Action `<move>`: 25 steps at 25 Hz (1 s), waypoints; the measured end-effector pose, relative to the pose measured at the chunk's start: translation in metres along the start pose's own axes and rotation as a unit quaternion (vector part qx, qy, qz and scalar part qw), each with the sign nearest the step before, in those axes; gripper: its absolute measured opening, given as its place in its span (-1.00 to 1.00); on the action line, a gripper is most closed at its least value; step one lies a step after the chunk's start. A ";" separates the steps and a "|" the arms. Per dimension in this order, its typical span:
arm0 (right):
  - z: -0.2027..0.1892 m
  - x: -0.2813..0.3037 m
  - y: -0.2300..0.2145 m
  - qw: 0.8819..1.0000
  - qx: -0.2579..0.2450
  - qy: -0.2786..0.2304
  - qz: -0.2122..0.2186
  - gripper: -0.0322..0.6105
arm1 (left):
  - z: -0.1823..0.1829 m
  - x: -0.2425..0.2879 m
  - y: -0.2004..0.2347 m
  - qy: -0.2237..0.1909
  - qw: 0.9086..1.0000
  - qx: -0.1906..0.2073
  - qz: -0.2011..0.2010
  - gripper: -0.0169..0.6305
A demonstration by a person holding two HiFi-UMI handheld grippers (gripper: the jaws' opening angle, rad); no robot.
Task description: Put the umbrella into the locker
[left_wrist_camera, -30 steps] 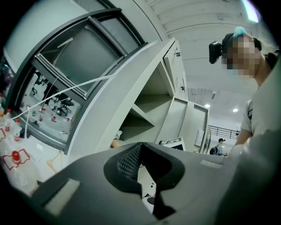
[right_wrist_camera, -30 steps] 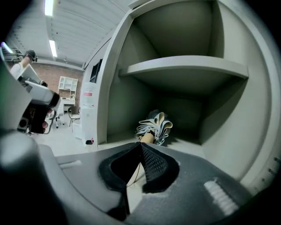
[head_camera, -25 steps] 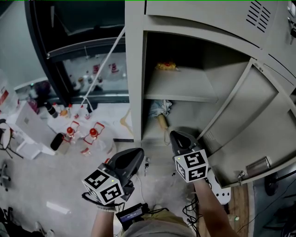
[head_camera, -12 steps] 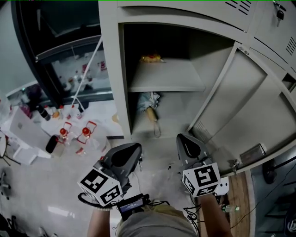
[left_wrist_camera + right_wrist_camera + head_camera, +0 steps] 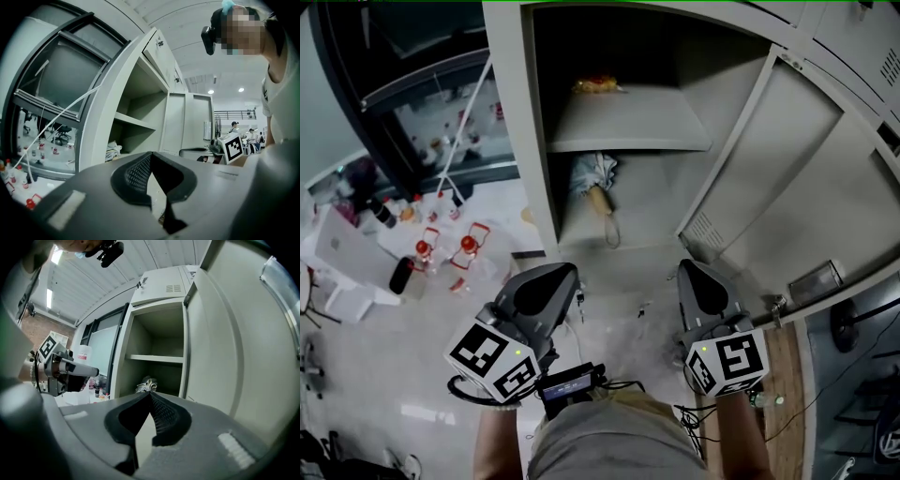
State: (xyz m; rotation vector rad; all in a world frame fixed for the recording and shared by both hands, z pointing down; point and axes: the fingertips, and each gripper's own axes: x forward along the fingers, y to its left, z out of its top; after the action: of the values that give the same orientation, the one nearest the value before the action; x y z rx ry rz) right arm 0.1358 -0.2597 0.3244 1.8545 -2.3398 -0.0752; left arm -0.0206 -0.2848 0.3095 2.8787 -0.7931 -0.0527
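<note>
Lying in the locker (image 5: 520,141) under its shelf (image 5: 628,122), the umbrella (image 5: 594,180) is looking stowed, so the left tool (image 5: 568,273) and right tool (image 5: 687,270) are hovering outside, closed and empty.

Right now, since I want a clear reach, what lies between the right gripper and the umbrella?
Nothing: the head view shows only the bare locker floor between the shut right gripper and the umbrella, which lies in the lower compartment.
</note>
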 end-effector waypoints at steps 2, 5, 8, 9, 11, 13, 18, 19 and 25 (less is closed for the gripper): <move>0.000 -0.003 -0.001 1.000 0.004 -0.002 -0.003 -0.90 | 0.000 -0.001 0.001 0.001 1.000 0.004 0.002 -0.91; 0.002 -0.005 0.000 1.000 0.007 -0.005 -0.005 -0.90 | 0.000 -0.003 0.001 0.002 1.000 0.006 0.005 -0.91; 0.006 -0.004 0.003 1.000 0.004 -0.006 0.001 -0.89 | 0.000 -0.004 0.002 0.000 1.000 0.003 0.008 -0.91; 0.007 -0.003 0.004 1.000 0.003 -0.006 0.004 -0.90 | 0.000 -0.005 0.003 0.000 1.000 0.003 0.010 -0.91; 0.008 -0.002 0.005 1.000 0.000 -0.007 0.007 -0.89 | 0.000 -0.006 0.003 0.001 1.000 0.005 0.013 -0.91; 0.010 -0.001 0.005 1.000 0.001 -0.010 0.006 -0.90 | 0.000 -0.006 0.003 0.001 1.000 0.009 0.015 -0.91; 0.012 0.000 0.009 1.000 -0.003 -0.009 0.009 -0.90 | -0.001 -0.006 0.001 -0.001 1.000 0.011 0.014 -0.91; 0.011 0.000 0.010 1.000 -0.003 -0.010 0.010 -0.90 | -0.001 -0.005 0.001 -0.001 1.000 0.010 0.014 -0.91; 0.013 0.000 0.013 1.000 -0.007 -0.011 0.012 -0.89 | 0.001 -0.004 0.001 -0.006 1.000 0.005 0.011 -0.91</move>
State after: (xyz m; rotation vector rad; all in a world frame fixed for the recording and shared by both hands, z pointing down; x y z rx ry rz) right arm 0.1215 -0.2579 0.3131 1.8278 -2.3692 -0.1098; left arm -0.0246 -0.2832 0.3090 2.8816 -0.8306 -0.0644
